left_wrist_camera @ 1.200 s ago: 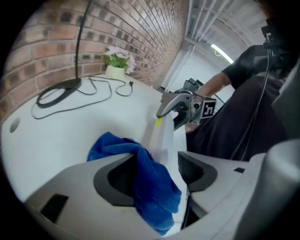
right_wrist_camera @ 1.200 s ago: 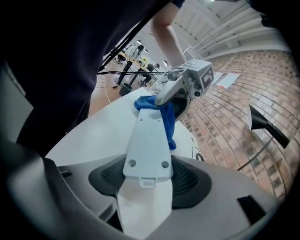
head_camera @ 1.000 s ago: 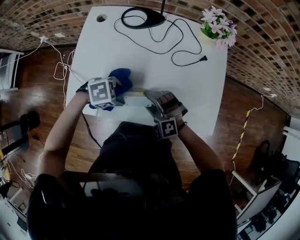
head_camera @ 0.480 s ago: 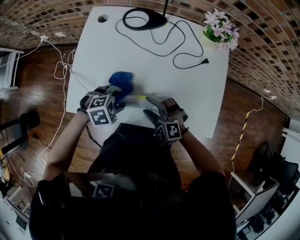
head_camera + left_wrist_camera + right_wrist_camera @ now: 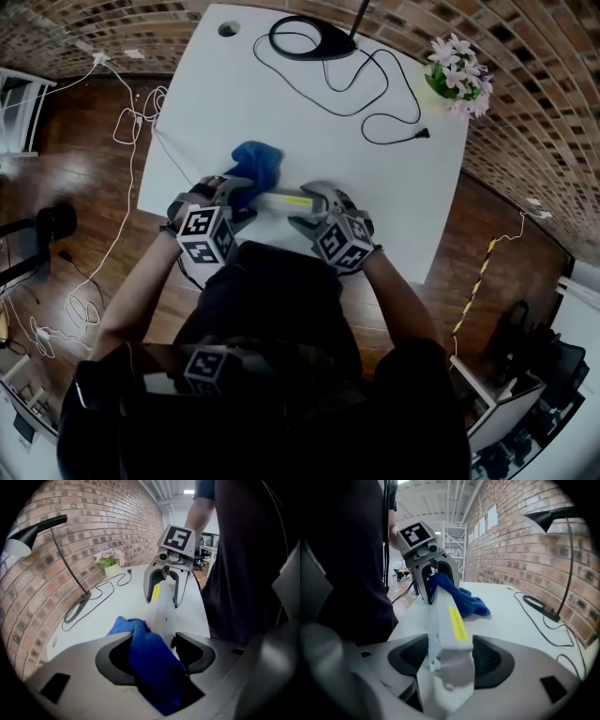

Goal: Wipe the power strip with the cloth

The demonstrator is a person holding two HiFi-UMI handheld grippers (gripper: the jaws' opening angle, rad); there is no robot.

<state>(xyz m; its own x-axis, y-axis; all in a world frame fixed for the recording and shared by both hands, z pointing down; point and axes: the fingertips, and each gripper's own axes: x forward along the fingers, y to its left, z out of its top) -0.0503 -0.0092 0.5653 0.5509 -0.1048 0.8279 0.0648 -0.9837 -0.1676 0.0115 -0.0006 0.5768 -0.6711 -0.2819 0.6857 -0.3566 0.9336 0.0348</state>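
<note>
Seen from above, a person leans over a white table (image 5: 375, 206) with a two-jaw gripper in each hand. A white power strip (image 5: 281, 199) with a yellow label (image 5: 298, 200) stretches crosswise near the table's front edge, between the two grippers (whether it rests flat on the surface or is raised a little cannot be told). The right gripper (image 5: 450, 641) has the strip's right end between its jaws. They stand wide and have just been opening a little, yet both pads touch the strip's sides. The left gripper (image 5: 152, 641) is clamped on a bunched blue cloth (image 5: 255, 161), which fills the gap between its jaws and drapes against the strip's left end. Farther back on the table are the base of a black desk lamp (image 5: 305, 39), its looping cord (image 5: 375, 94) and a pot of pink flowers (image 5: 457, 70).
</note>
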